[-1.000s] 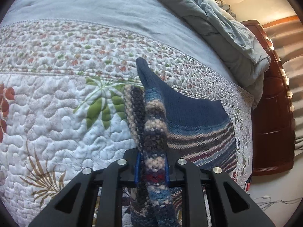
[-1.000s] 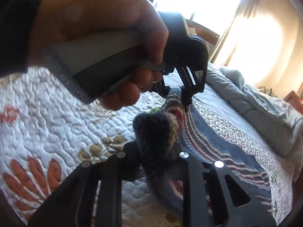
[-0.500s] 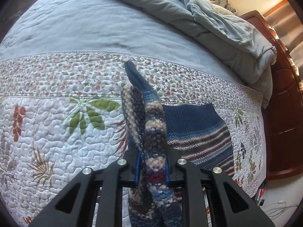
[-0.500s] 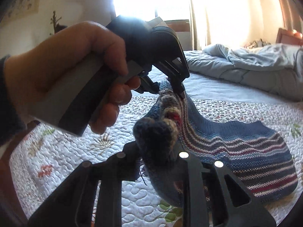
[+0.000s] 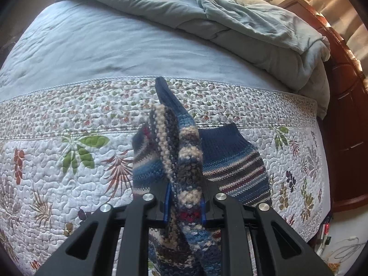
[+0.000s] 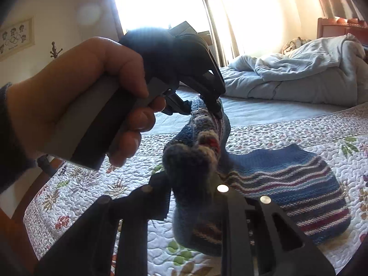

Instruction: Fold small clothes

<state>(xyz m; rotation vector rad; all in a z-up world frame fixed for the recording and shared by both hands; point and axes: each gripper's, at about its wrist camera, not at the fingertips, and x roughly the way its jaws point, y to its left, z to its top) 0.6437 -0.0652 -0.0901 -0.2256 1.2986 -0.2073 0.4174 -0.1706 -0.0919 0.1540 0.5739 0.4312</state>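
Our left gripper (image 5: 185, 203) and right gripper (image 6: 193, 197) both clamped one edge of the striped knitted sweater (image 5: 232, 161). Since a second ago we raised that edge higher; the rest lay on the quilted bed (image 5: 69, 161), so folding over could follow.

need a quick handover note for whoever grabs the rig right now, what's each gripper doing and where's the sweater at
Left gripper: shut on a bunched edge of the striped sweater.
Right gripper: shut on another part of the same edge, close to the left one.
Sweater: gripped end lifted, the rest lying on the floral quilt.
Done: edge picked up with both grippers.
Left: lay the lifted part over the rest, release, smooth the fold.
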